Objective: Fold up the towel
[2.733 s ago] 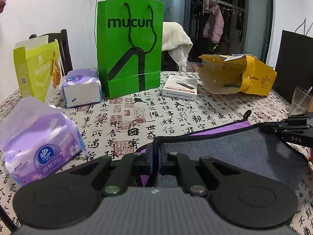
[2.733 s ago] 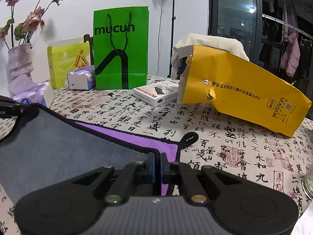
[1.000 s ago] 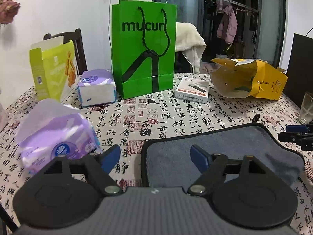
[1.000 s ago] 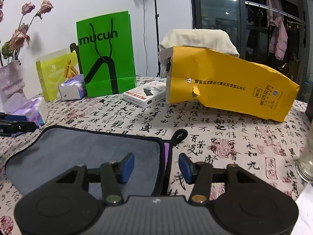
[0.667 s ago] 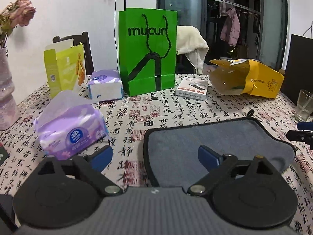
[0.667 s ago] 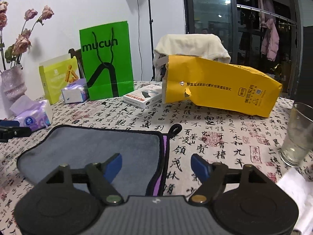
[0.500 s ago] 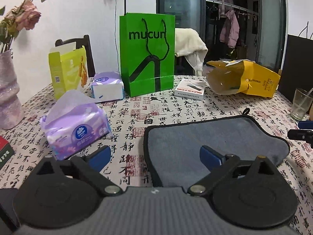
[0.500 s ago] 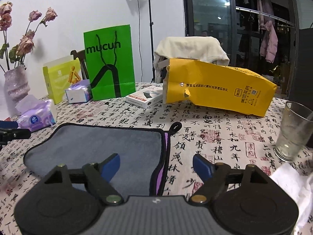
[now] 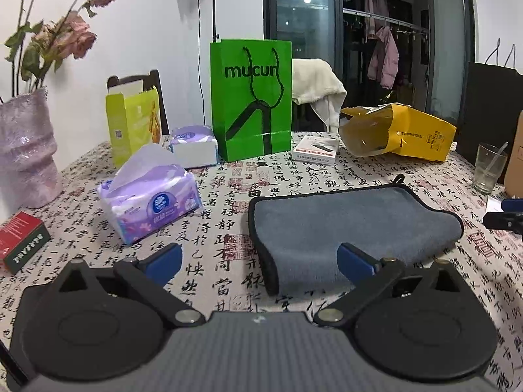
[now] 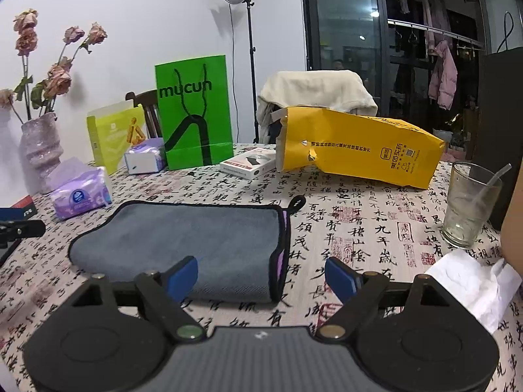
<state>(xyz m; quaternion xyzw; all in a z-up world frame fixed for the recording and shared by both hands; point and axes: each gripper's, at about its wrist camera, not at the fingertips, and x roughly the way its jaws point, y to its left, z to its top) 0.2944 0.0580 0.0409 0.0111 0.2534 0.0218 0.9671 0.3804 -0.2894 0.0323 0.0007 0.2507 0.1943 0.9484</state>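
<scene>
Both let go: the left gripper (image 9: 258,259) and right gripper (image 10: 261,274), clamped on the towel (image 9: 353,225) seconds earlier, had opened wide and backed off. Towel lay folded on the counter (image 10: 359,225), so that fold looked done.

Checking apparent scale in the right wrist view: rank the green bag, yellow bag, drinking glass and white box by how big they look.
1. yellow bag
2. green bag, unsure against the yellow one, since it stands farther back
3. drinking glass
4. white box, close to the glass
</scene>
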